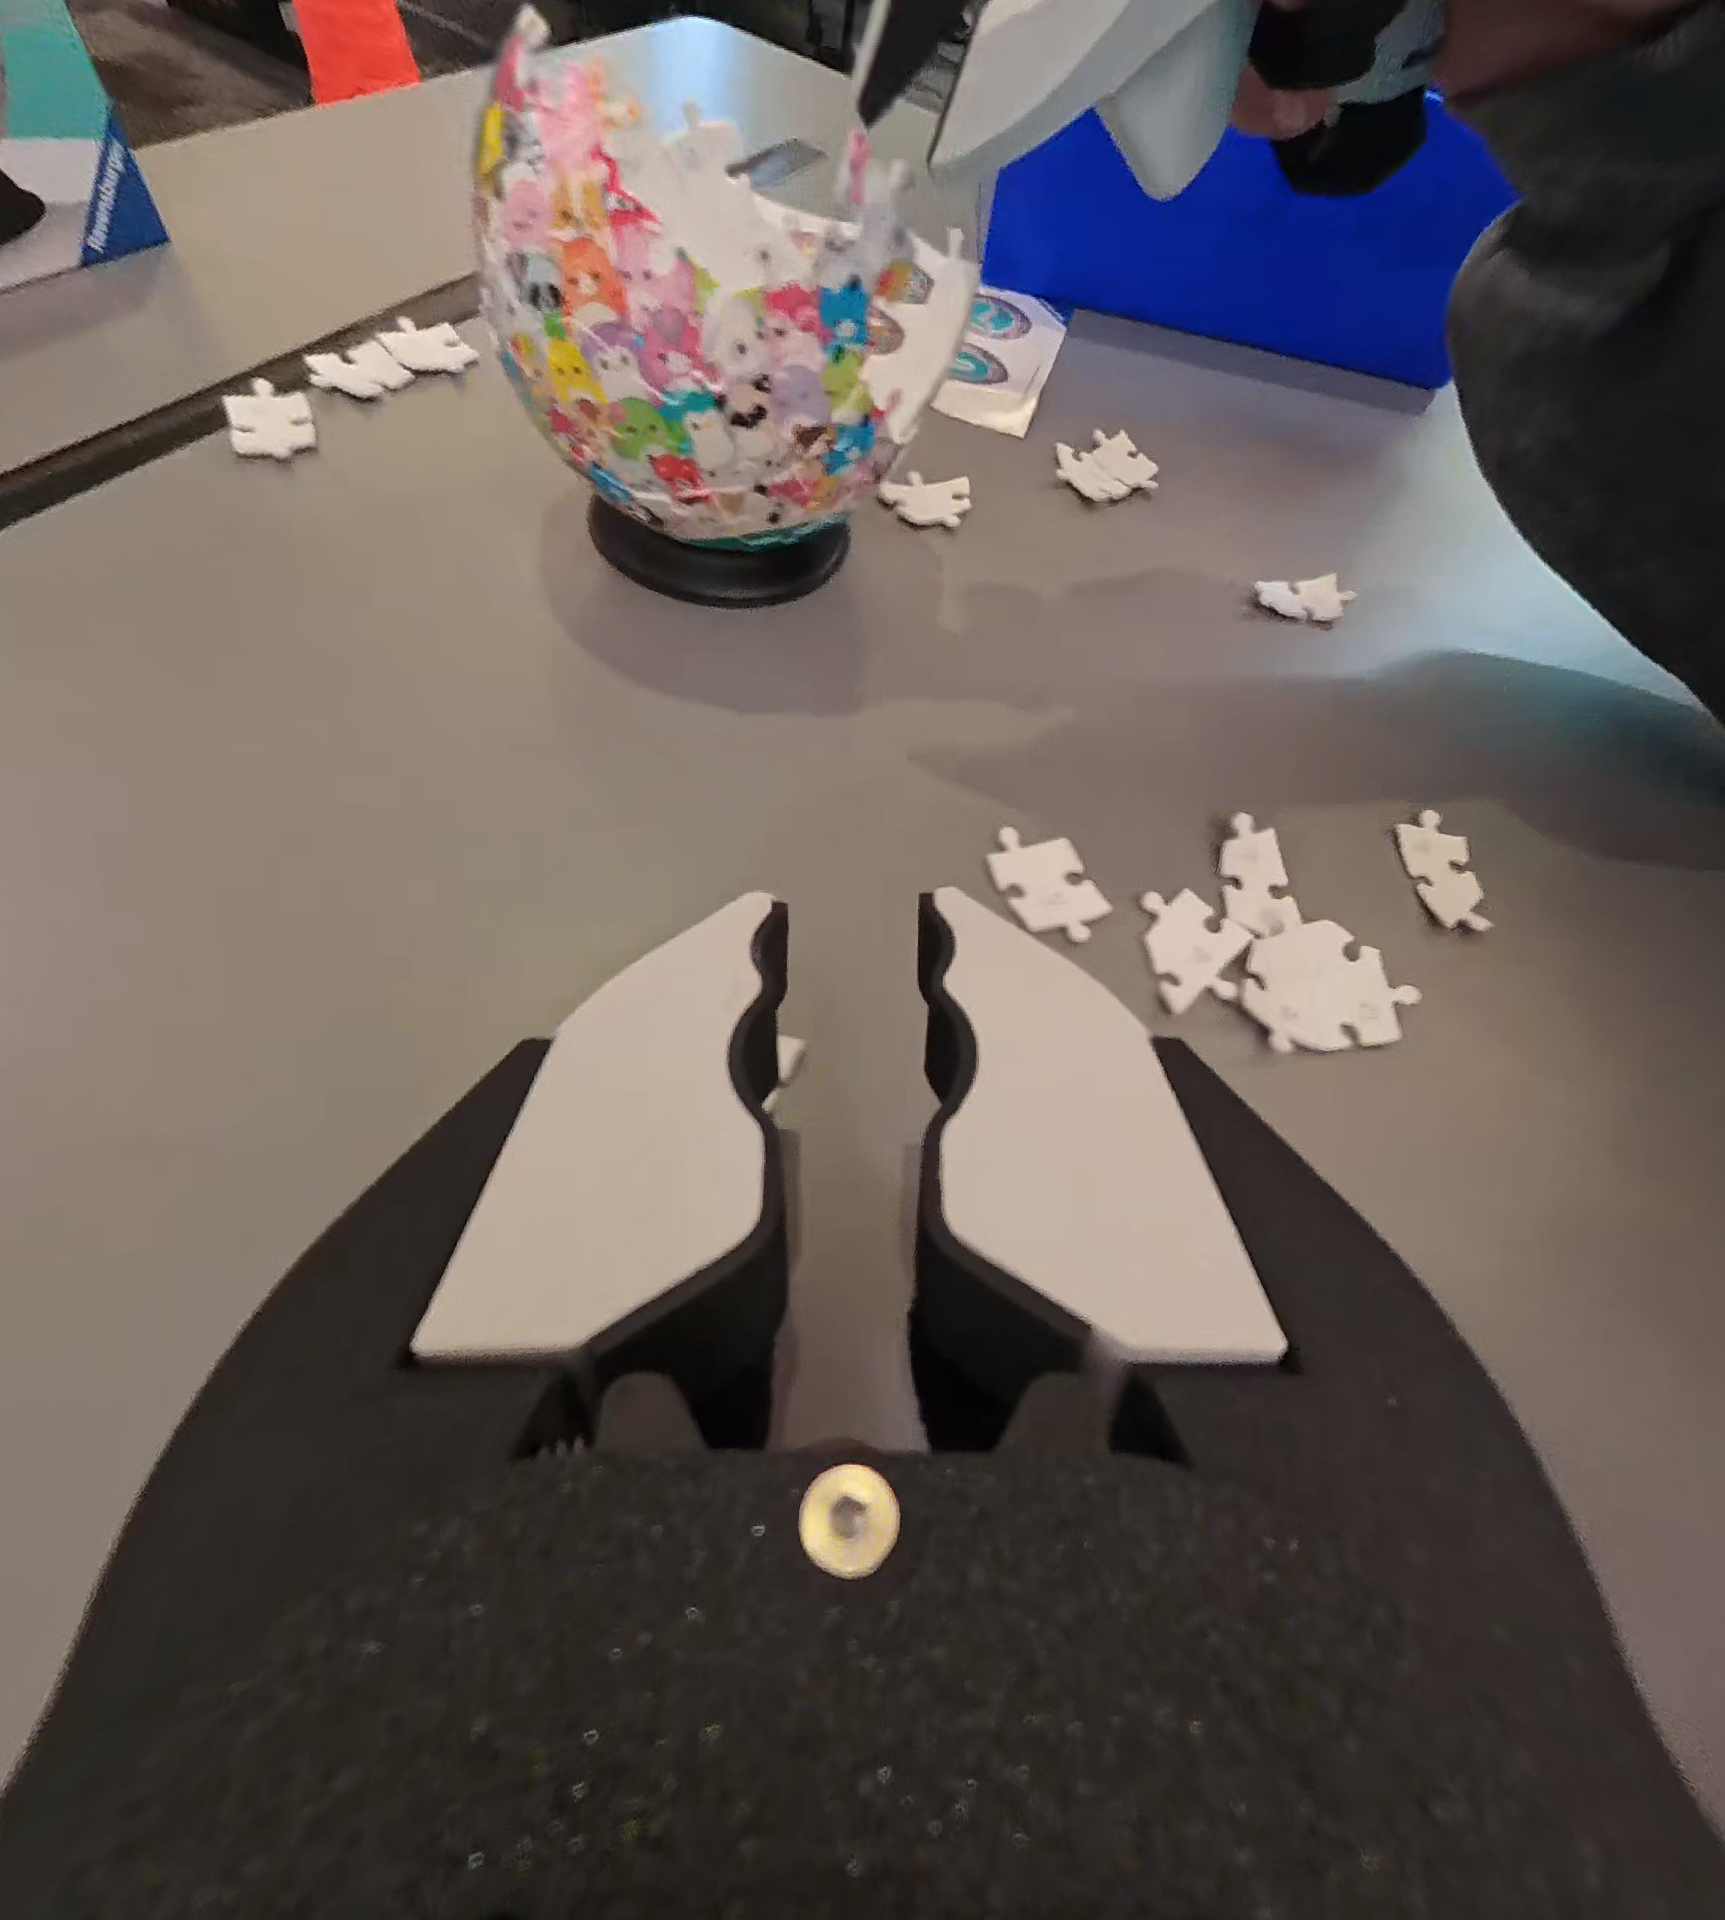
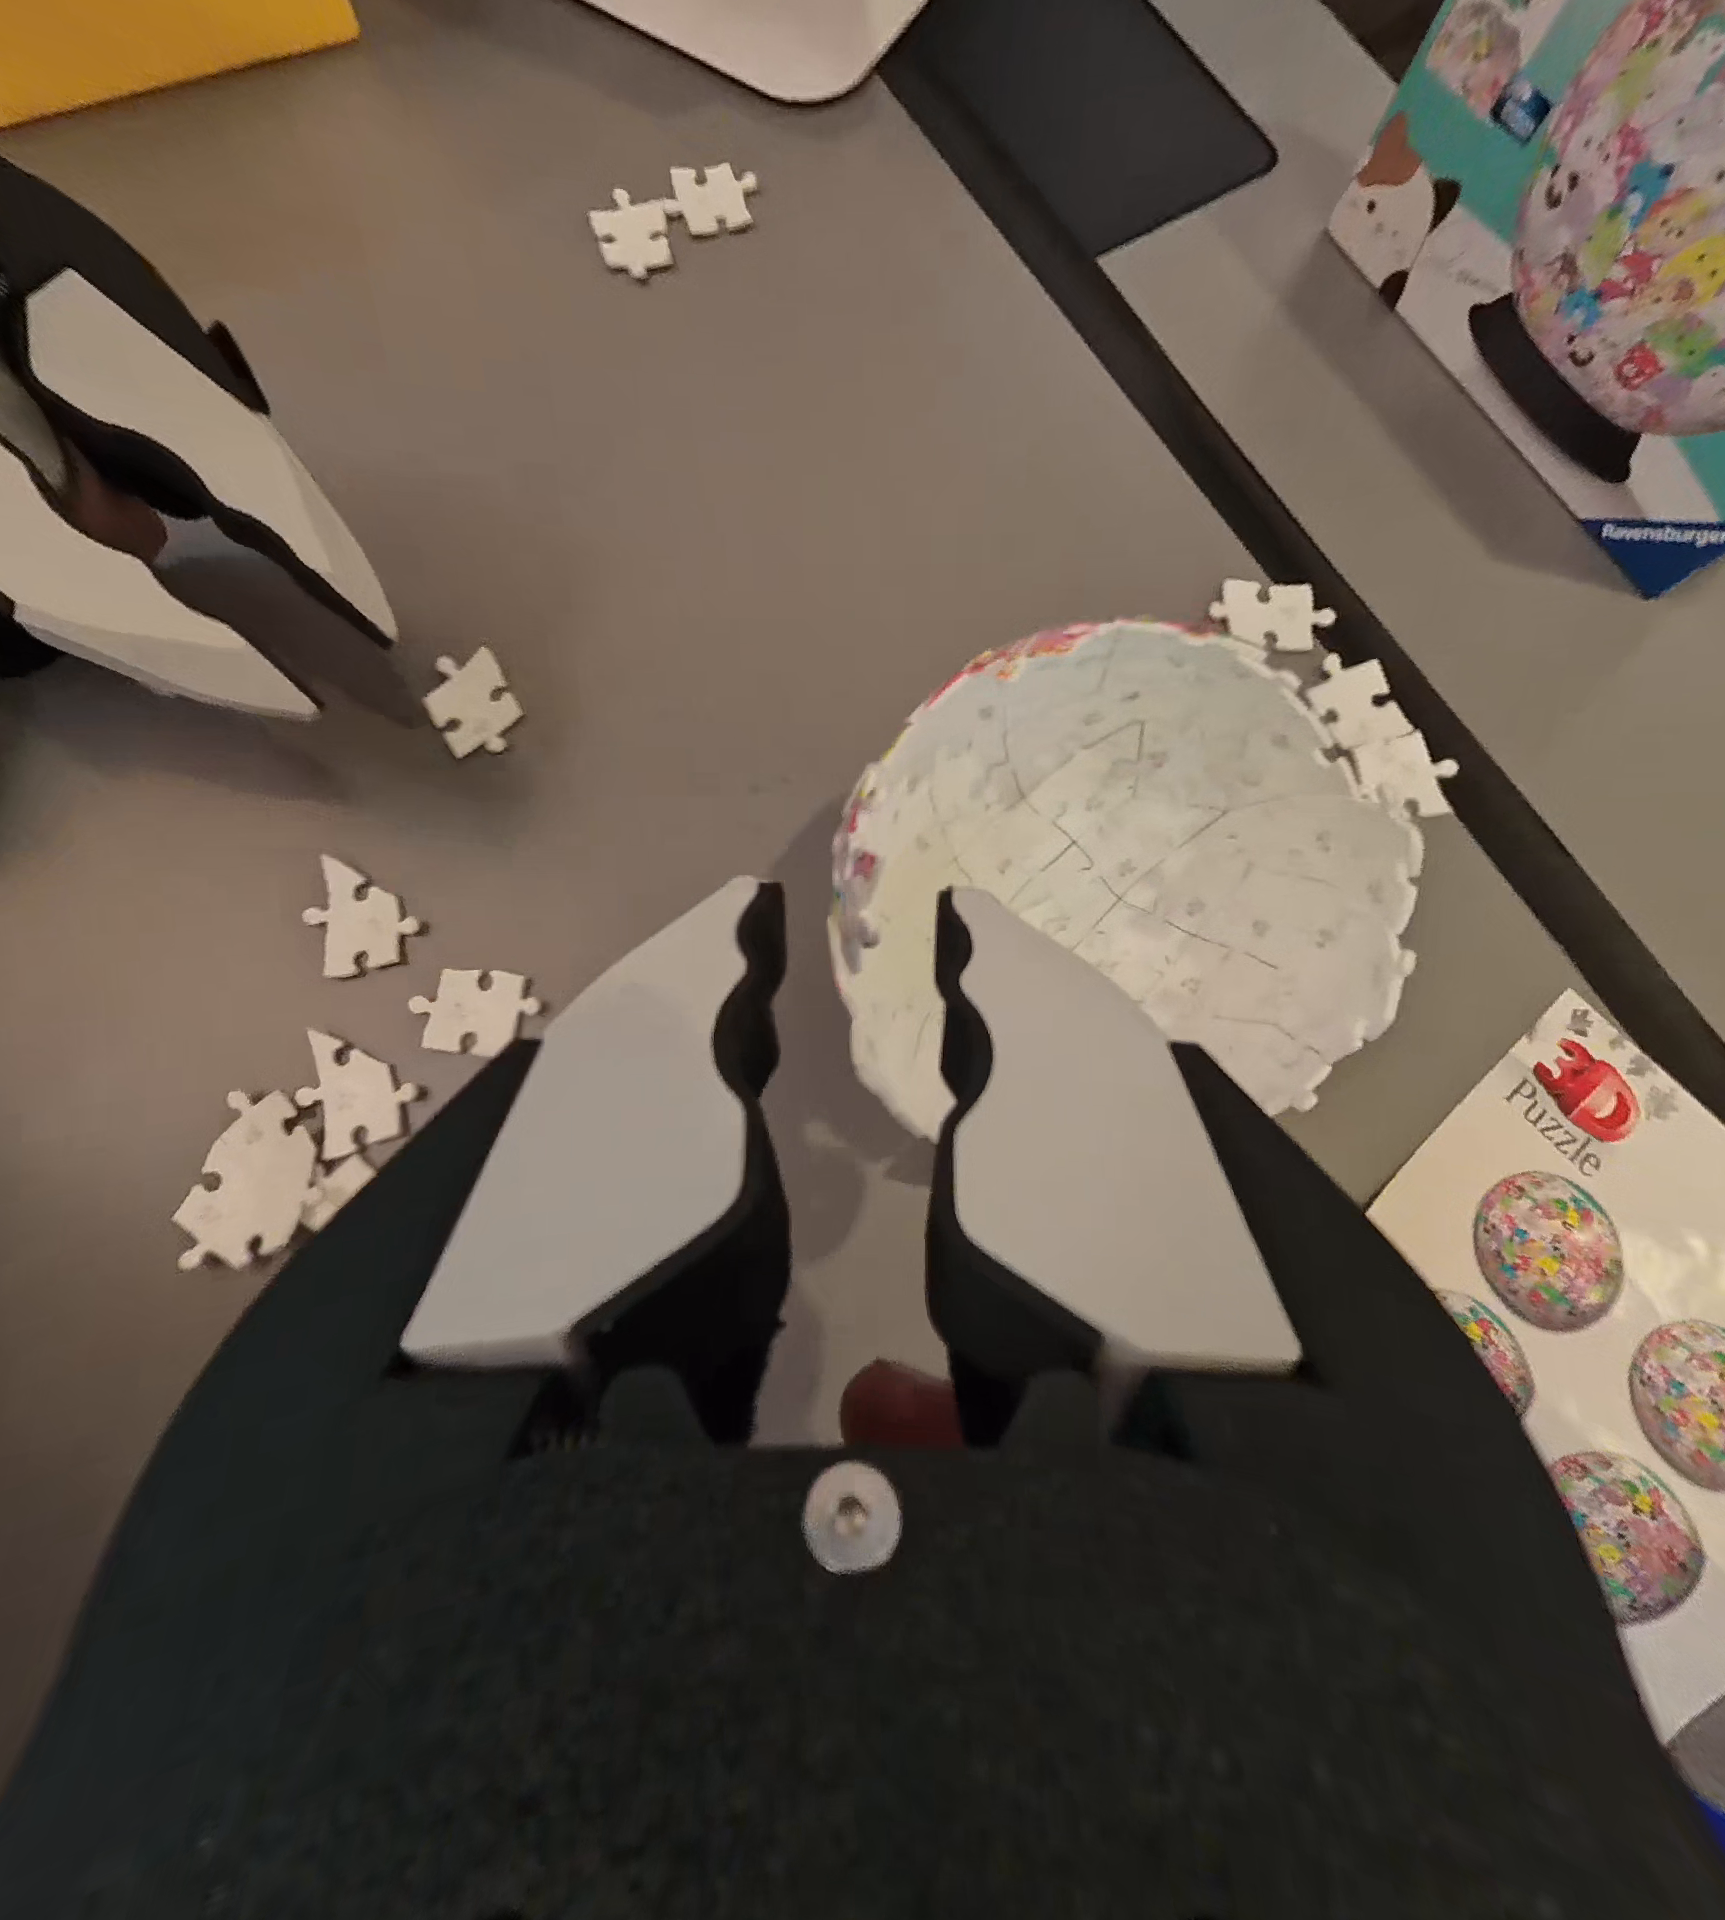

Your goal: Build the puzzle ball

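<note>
Your left tool (image 1: 853, 914) sits low over the counter (image 1: 318, 831) with its jaws apart and nothing between them. A small white corner shows just under its left finger, too cut off to name. In the right wrist view, that same tool (image 2: 359, 665) has its tips just beside a single loose piece (image 2: 473, 701), which lies flat with its white back up; this is the nearest piece to either tool, and I judge it the likely next pick. It lies straight ahead of the left tips, so the approach would be a short push forward and down.

Off the left tool's right side lies a small cluster of loose pieces (image 1: 1284, 935), some overlapping, all white side up.

Your right tool (image 2: 858, 904) is also apart and empty. It hangs above the near rim of the ball (image 2: 1149, 831), looking down into the open shell. In the left wrist view the right tool (image 1: 941, 104) hovers just over the ball's broken top edge, and whether it touches the rim I cannot tell.

The ball (image 1: 692, 343) stands toward the middle of the counter on a black ring stand (image 1: 718, 561), roughly two-thirds built by my estimate, with a wide jagged gap at the top and right. More pieces (image 1: 359, 364) are scattered beyond it toward the far left edge, near the puzzle box (image 1: 37, 187). A printed leaflet (image 2: 1616, 1351) lies at the ball's right. Motion blur softens the shell's edge, so which tabs are free is hard to make out.
</note>
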Action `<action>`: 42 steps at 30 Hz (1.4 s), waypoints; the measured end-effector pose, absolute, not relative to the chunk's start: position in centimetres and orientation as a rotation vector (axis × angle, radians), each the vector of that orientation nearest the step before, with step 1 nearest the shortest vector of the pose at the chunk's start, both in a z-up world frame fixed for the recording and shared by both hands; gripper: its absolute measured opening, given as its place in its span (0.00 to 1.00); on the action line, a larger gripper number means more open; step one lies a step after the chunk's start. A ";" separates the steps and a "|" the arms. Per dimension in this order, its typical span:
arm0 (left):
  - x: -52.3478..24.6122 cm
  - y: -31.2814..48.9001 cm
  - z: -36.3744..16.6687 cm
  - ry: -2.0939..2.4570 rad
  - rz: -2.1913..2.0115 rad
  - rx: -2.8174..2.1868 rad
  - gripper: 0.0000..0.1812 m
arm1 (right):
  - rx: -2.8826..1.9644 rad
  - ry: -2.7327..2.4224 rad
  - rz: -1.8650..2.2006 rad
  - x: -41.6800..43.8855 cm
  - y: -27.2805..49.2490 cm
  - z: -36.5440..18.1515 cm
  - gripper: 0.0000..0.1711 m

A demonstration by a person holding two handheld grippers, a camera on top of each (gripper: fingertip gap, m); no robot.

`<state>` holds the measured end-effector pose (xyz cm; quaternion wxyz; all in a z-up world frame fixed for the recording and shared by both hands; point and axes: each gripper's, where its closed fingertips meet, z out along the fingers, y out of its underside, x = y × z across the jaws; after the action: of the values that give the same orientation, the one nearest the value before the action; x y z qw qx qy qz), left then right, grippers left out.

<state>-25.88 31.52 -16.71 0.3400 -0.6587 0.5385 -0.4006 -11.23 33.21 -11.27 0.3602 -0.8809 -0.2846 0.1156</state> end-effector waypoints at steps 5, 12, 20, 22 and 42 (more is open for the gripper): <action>-24.1 36.1 -17.1 1.372 -1.209 -1.738 0.13 | -2.320 -0.657 0.476 -11.6 33.7 -12.2 0.11; -18.4 37.2 -15.9 1.531 -1.293 -1.529 0.13 | -2.281 -0.569 0.720 -11.8 33.3 -11.7 0.12; -13.8 34.7 -15.6 1.680 -0.918 -1.190 0.00 | -2.248 -0.764 0.520 -11.5 33.1 -12.1 0.13; -13.6 34.3 -15.2 1.658 -0.926 -1.174 0.00 | -2.277 -0.780 0.499 -11.3 33.1 -12.8 0.12; -12.0 33.1 -15.8 1.701 -1.010 -1.209 0.00 | -2.266 -0.520 0.907 -11.4 32.9 -12.5 0.01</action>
<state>-12.05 33.10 -15.76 0.4000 -0.4778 0.6726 -0.3991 -11.41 32.93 -12.51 0.3175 -0.8611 -0.1975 0.3445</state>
